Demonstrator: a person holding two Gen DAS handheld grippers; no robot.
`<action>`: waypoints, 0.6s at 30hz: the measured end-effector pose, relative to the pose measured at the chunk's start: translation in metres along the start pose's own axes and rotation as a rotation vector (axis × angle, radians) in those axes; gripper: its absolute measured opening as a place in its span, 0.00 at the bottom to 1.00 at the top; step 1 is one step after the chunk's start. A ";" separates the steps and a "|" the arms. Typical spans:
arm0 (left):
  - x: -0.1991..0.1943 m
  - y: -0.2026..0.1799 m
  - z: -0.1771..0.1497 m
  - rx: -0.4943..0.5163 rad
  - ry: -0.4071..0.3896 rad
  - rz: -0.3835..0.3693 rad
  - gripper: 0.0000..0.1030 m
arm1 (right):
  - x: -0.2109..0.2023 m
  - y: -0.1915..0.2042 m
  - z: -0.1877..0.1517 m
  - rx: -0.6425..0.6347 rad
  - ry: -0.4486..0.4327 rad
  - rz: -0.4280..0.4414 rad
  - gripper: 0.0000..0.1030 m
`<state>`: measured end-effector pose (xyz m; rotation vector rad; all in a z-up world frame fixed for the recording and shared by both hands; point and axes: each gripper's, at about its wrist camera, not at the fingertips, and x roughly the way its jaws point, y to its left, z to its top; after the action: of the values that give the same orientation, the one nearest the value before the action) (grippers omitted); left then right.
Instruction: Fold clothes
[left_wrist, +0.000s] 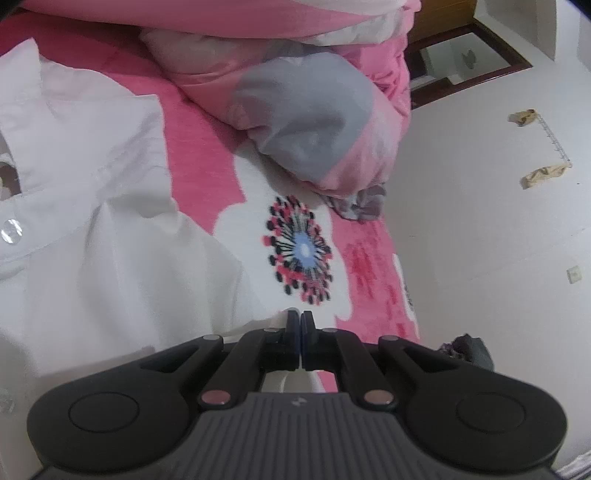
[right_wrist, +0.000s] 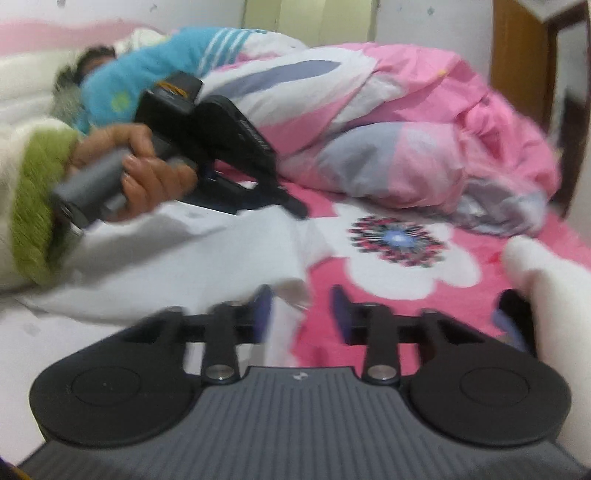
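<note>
White shirt lies spread on bed, filling 9 o'clock side of L wrist view; collar and button at far 9. L gripper at 6 o'clock: fingers pressed together, pinching a bit of shirt edge. R gripper: fingers spread, shirt corner hanging just inside the left one, pads not pressing on it. Person's hand, green cuff, grips L tool at 10 o'clock in R view. Pink quilt bunched at 12.

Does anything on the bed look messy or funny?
Yes. The pink, white and grey quilt is bunched in a crumpled heap instead of spread flat, behind the white shirt on the flowered bedsheet.
</note>
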<state>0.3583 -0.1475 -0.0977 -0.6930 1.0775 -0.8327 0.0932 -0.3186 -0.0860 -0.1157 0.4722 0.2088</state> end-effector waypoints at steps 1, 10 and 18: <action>-0.001 0.000 0.000 0.001 0.000 -0.011 0.01 | 0.006 0.002 0.002 -0.004 0.020 0.003 0.45; -0.008 -0.002 -0.003 0.013 -0.020 -0.084 0.01 | 0.043 -0.010 -0.006 0.095 0.167 0.040 0.45; -0.007 0.008 -0.002 -0.033 -0.020 -0.119 0.01 | 0.035 -0.010 -0.010 0.060 0.164 0.059 0.43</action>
<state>0.3564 -0.1375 -0.1014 -0.7979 1.0414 -0.9098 0.1222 -0.3239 -0.1103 -0.0601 0.6453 0.2441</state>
